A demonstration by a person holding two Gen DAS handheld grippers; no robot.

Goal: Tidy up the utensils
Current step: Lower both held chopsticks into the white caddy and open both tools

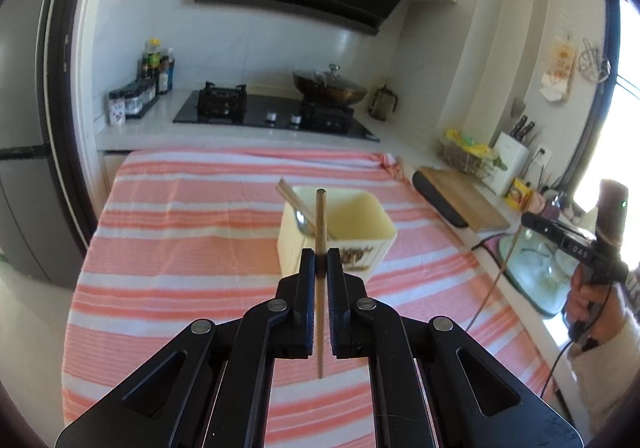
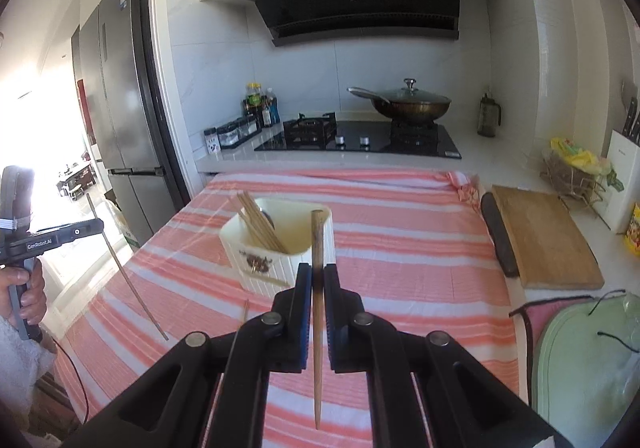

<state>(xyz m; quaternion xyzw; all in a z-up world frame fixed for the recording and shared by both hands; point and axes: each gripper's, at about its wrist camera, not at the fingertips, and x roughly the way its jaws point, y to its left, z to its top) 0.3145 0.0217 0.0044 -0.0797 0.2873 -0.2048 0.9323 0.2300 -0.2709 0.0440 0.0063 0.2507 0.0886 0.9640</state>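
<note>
A cream square utensil holder (image 1: 340, 232) stands on the pink striped cloth (image 1: 180, 248); it holds a spoon (image 1: 304, 224) and chopsticks (image 1: 290, 196). My left gripper (image 1: 320, 256) is shut on a wooden chopstick (image 1: 320, 216), held upright just in front of the holder. In the right wrist view the holder (image 2: 280, 244) holds several chopsticks (image 2: 260, 224). My right gripper (image 2: 317, 272) is shut on another wooden chopstick (image 2: 317, 240), upright, in front of the holder's right side. Each gripper also shows in the other's view, the right (image 1: 524, 220) and the left (image 2: 98, 226), each with its chopstick.
A stove (image 2: 360, 140) with a lidded wok (image 2: 412, 104) stands behind the table. A wooden cutting board (image 2: 544, 236) and knife block (image 2: 624, 176) are on the right counter. A fridge (image 2: 116, 108) stands to the left. A small stick (image 2: 245, 312) lies on the cloth.
</note>
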